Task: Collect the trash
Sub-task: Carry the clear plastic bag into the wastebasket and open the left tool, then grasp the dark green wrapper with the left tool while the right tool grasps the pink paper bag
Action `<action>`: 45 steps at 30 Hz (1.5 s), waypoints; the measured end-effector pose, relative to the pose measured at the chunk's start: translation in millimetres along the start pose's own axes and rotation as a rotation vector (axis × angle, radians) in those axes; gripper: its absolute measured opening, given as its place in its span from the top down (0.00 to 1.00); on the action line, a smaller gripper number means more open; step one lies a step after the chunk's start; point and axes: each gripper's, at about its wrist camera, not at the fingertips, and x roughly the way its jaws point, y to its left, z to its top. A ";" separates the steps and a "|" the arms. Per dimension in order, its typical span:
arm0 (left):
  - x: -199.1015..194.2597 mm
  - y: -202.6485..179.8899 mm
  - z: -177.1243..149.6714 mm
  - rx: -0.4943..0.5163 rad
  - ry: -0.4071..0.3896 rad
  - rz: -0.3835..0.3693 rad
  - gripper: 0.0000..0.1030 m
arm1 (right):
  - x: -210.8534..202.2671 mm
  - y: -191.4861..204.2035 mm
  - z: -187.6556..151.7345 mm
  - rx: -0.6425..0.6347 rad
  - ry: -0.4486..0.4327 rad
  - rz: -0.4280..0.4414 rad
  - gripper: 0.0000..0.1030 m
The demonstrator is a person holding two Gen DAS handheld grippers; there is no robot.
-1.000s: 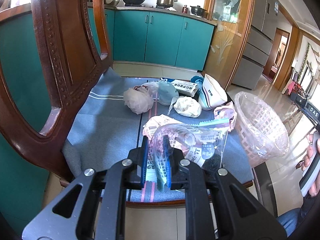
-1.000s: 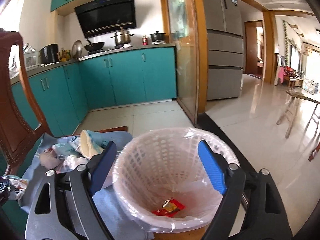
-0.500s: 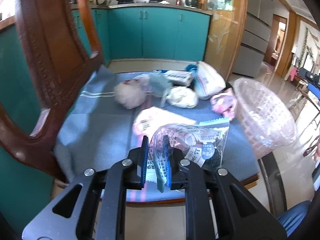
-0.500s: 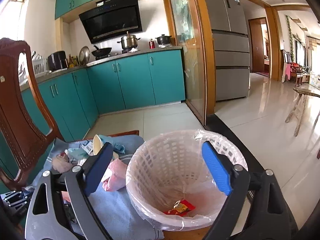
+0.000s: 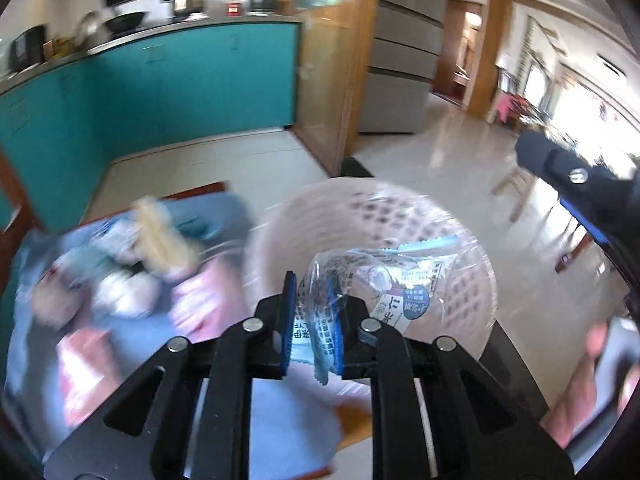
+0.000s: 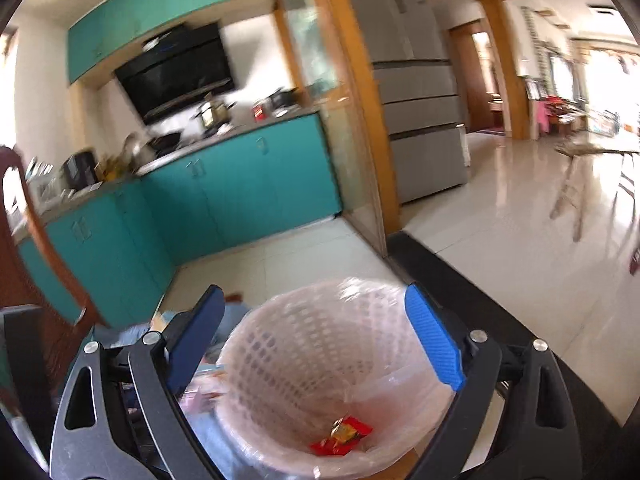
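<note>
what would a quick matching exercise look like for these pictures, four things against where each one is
Things:
1. clear printed plastic wrapper
2. small red snack packet
3. white lattice waste basket with a plastic liner
4. steel pot

Places:
A. on the far kitchen counter
B. between the left gripper's blue fingers, which are opening
C. at the bottom of the basket
D. framed by the right gripper's wide-apart fingers

Pairs: 1-B, 2-C, 3-D, 4-A

A home kitchen: teal cabinets (image 6: 240, 184) under a counter with pots, a black range hood (image 6: 176, 72) above, a steel fridge (image 6: 416, 92) right, probably a living room far right.
</note>
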 end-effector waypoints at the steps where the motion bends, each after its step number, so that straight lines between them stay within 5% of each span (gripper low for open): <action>1: 9.8 -7.4 4.5 0.010 0.012 -0.020 0.58 | -1.6 -4.7 1.4 0.019 -0.013 -0.011 0.13; 2: 18.1 -11.6 7.6 0.007 0.021 -0.018 0.34 | -3.2 -10.4 2.8 0.041 -0.024 -0.020 0.13; 4: 21.0 -10.8 10.4 -0.027 -0.006 0.023 0.23 | -3.0 -16.3 3.7 0.063 -0.018 -0.018 0.13; 8: -5.9 14.2 2.6 -0.070 -0.067 0.052 0.16 | -2.7 -12.2 1.5 0.048 -0.005 0.003 0.13; 14: -87.2 96.2 -36.9 -0.119 -0.150 0.193 0.09 | -4.5 11.2 -6.6 -0.004 0.029 0.062 0.13; 23: -149.6 181.5 -119.6 -0.216 -0.116 0.372 0.06 | -28.0 111.2 -61.1 -0.250 0.165 0.259 0.12; 30: -144.3 167.4 -142.2 -0.118 -0.059 0.335 0.06 | -39.0 149.3 -94.8 -0.336 0.221 0.297 0.11; 45: -139.0 168.5 -144.7 -0.171 -0.022 0.260 0.06 | -29.0 161.1 -107.5 -0.384 0.224 0.281 0.11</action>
